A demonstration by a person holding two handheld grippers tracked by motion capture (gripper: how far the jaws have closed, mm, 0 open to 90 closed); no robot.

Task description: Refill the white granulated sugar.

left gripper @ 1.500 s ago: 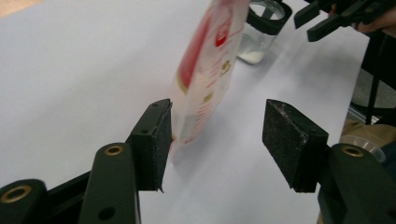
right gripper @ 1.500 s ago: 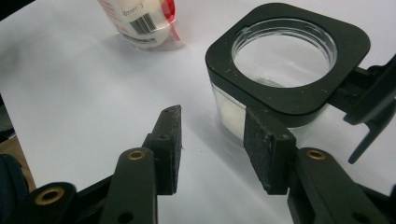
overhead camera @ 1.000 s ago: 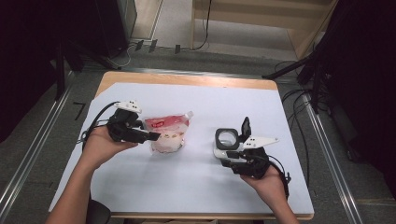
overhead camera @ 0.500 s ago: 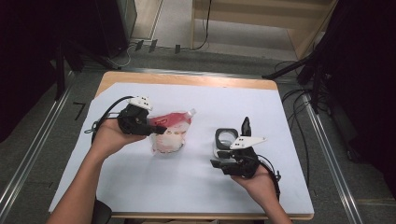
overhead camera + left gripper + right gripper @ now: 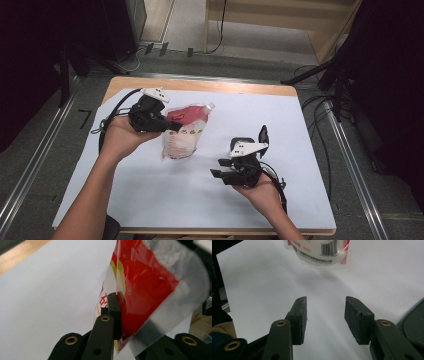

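Left gripper [image 5: 172, 126]: its jaws are closed tight on the upper left edge of the pouch [image 5: 184, 134]; in the left gripper view the pads pinch the red printed film just beside the clear sealed border.
Right gripper [image 5: 216, 174]: jaws spread wide with nothing between them, held low over the table [image 5: 300, 125] at the near right, tips aimed left toward the pouch.
Pouch: a soft refill pouch, red at the top and pale lower down, with a small spout at its far right corner; it sits left of centre on the white sheet, top end raised by the left gripper, bottom end apparently resting on the table, though the contact is hard to confirm from above.
Seen from the right gripper: the rounded bottom of the pouch [image 5: 319, 252] with its barcode lies ahead of the open jaws, well apart from them.
Other item: a black lid-like object [image 5: 262, 134] stands just far of the right hand.
Step in hand: my judgement is that the pouch is being held up and steadied by one corner while the second gripper gets ready to join.
Next move calls for: bringing the right gripper left and forward to the pouch, most likely to its free edge or spout, and closing gently, since the film is thin and the filled body will sag or swing if pulled.
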